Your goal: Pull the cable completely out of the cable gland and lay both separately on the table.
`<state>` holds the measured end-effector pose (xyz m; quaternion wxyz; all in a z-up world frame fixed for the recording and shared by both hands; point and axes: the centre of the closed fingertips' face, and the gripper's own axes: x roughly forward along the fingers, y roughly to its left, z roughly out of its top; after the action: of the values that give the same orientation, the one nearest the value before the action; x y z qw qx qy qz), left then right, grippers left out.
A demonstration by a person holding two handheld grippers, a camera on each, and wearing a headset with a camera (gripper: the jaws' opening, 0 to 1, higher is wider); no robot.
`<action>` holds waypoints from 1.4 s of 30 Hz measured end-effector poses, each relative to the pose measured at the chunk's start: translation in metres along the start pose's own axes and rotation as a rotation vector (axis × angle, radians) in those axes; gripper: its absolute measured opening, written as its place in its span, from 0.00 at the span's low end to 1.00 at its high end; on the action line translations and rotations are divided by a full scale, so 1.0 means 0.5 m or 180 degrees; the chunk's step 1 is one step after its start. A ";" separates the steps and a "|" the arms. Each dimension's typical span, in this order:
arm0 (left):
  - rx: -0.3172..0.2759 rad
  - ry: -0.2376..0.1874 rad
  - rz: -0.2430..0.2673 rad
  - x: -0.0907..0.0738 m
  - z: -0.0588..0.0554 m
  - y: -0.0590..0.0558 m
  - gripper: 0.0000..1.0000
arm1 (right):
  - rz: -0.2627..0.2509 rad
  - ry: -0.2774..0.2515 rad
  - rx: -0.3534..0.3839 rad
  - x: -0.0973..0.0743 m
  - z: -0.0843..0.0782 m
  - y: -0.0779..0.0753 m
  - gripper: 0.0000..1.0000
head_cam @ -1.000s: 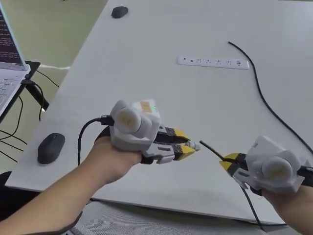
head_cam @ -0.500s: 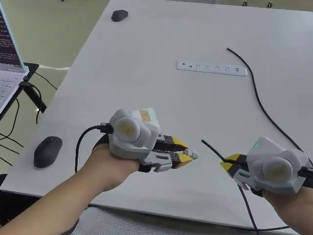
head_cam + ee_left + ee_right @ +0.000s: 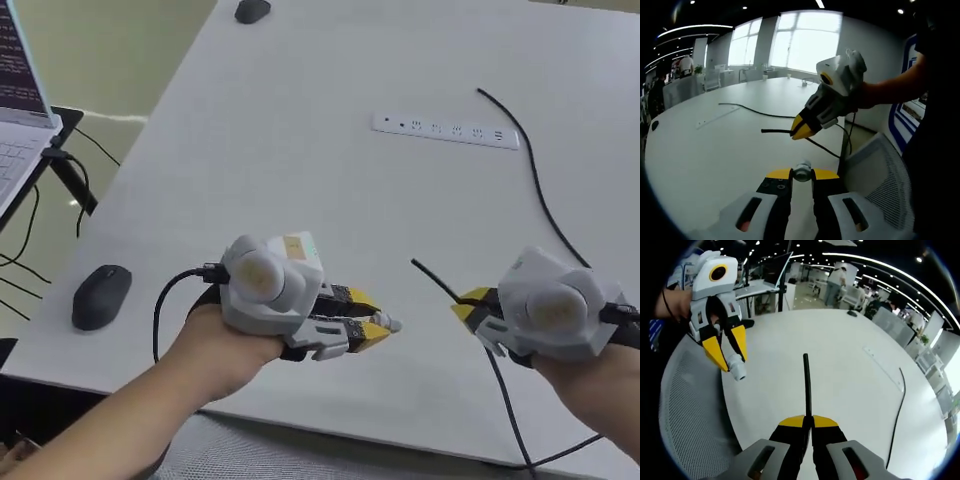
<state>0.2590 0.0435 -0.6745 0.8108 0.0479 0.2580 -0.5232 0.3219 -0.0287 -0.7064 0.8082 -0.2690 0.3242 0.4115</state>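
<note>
black cable (image 3: 436, 281) pinched in the right gripper (image 3: 463, 309), apart from the cable gland (image 3: 392, 323) pinched in the left gripper (image 3: 377, 322).

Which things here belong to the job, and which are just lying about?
Job:
thin black cable, in right gripper
small grey cable gland, in left gripper

Lying about:
long white power strip
black computer mouse by the near edge
open laptop

left tongs (image 3: 801, 176): grip gland (image 3: 802, 169) | right tongs (image 3: 801, 131): grip cable (image 3: 774, 131)
</note>
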 end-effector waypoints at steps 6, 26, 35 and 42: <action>-0.0078 0.0014 0.0004 -0.012 -0.032 0.011 0.15 | -0.0034 0.0033 -0.0047 0.039 0.034 -0.020 0.00; -0.0207 0.0044 0.0027 -0.038 -0.128 0.055 0.15 | 0.0101 0.0119 -0.0391 0.190 0.151 -0.007 0.00; -0.0216 0.0040 0.0066 -0.062 -0.167 0.079 0.15 | 0.0226 0.0137 -0.0459 0.268 0.195 0.034 0.00; -0.0389 0.0018 0.0155 -0.077 -0.204 0.115 0.15 | 0.0477 0.0190 -0.0583 0.323 0.206 0.102 0.00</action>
<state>0.2595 0.1365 -0.7555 0.8240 0.0060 0.2904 -0.4864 0.3831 0.1490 -0.7690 0.7372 -0.3288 0.3284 0.4905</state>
